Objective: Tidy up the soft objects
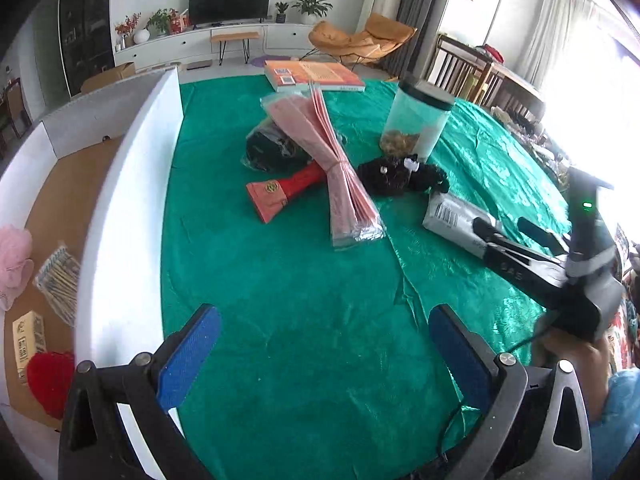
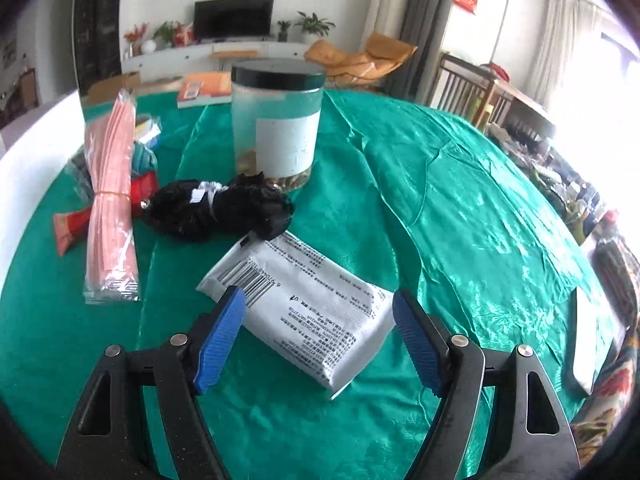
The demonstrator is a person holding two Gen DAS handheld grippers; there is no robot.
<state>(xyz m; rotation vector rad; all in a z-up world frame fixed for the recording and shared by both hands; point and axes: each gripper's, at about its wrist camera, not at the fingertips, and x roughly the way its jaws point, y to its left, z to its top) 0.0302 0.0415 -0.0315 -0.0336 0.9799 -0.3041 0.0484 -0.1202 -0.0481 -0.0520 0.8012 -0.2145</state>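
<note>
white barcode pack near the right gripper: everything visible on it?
The white pack is a soft, pillow-like pouch of glossy plastic film, printed with a barcode and lines of small black text, sealed at its ends. It lies flat and diagonal on the green cloth, far corner beside the black fabric bundle. The right gripper straddles its near end, blue pads open, not visibly pressing it.

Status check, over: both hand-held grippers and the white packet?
Left hand-held gripper open, empty. Right hand-held gripper open, straddling flat white printed plastic packet, pads not pressing. Black fabric bundle just beyond.
</note>
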